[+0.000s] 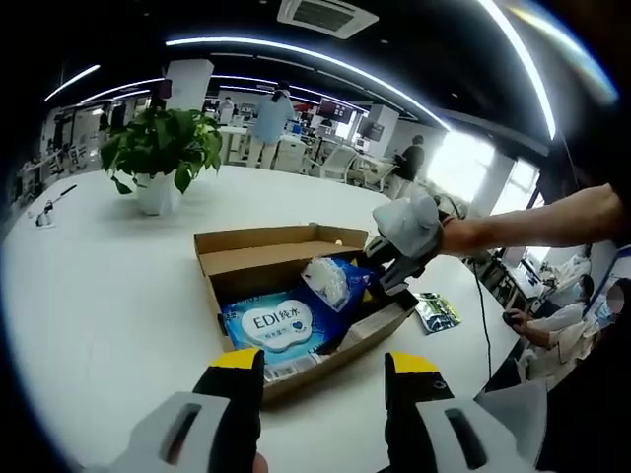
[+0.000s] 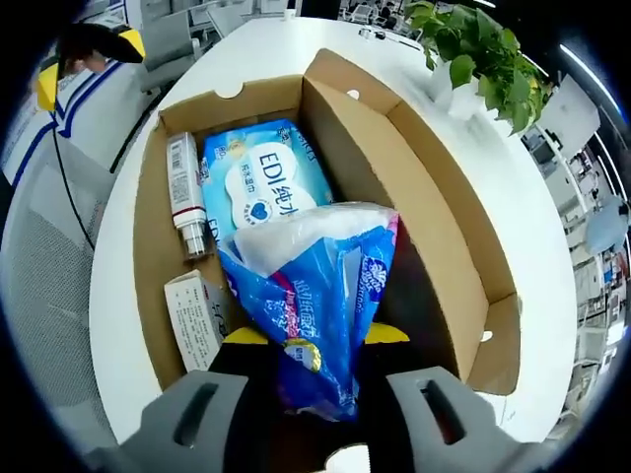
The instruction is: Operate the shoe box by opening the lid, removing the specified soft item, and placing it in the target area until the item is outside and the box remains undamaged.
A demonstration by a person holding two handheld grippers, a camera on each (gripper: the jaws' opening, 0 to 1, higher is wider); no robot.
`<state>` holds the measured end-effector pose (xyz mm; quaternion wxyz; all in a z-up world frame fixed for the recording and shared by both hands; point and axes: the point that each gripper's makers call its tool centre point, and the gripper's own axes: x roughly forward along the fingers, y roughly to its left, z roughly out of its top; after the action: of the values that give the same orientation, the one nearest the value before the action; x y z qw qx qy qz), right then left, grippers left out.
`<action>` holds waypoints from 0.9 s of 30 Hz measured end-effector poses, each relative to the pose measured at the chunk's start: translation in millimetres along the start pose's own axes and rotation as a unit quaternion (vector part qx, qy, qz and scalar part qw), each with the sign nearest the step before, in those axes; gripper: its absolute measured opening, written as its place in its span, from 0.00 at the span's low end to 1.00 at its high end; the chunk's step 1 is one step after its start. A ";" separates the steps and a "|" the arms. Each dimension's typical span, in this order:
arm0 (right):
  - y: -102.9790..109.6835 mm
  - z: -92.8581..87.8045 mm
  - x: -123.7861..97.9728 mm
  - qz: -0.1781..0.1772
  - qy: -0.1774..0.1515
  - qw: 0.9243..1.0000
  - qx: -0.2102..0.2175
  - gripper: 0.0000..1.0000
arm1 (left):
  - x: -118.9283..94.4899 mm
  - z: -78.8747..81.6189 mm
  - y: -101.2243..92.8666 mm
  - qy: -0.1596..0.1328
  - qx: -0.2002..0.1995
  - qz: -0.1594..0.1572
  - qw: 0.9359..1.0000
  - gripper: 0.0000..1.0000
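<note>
**A:** What stands around the shoe box [image 1: 258, 258]?

**B:** In the left gripper view it sits open on a white table [image 1: 108, 296]. A potted plant [image 1: 161, 153] stands well behind it, and a small flat packet [image 1: 435, 311] lies on the table just past the box's right end. Office desks and people fill the far background. Nothing lies between the left gripper [image 1: 323, 379] and the box's near wall.

**A:** And that gripper?

**B:** Its jaws are spread apart and hold nothing, hovering just short of the box.

**A:** What's inside?

**B:** From the right gripper view: a blue wet-wipes pack [image 2: 264, 187] lying flat, a slim tube [image 2: 184, 194] along its left side, and a small white carton [image 2: 196, 319] near the corner. The lid [image 2: 409, 168] stands folded back along the far side.

**A:** The soft item?

**B:** A blue tissue pack [image 2: 320, 296], crinkled plastic with white showing at its top. The right gripper [image 2: 315, 340] is closed on its lower end. The pack is over the box interior, above the wipes, not yet outside. In the left gripper view the right gripper [image 1: 394, 266] reaches in from the right with a person's forearm [image 1: 537, 222] behind it.
</note>
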<state>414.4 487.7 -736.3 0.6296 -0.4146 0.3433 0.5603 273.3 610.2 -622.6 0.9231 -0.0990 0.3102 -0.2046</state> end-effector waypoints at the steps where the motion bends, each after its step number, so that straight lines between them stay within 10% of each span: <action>1: -0.2 0.8 -2.0 -0.002 -0.001 1.000 0.000 0.27 | 0.4 0.4 -0.5 0.000 0.001 -0.001 1.000 0.50; 27: -10.5 15.5 -57.3 -0.050 -0.042 0.998 -0.006 0.26 | 6.0 10.3 -17.6 -0.002 0.006 -0.021 1.000 0.49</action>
<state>416.4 477.4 -677.0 0.6683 -0.4111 0.2922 0.5469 278.4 592.4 -612.2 0.9199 -0.1002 0.3044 -0.2260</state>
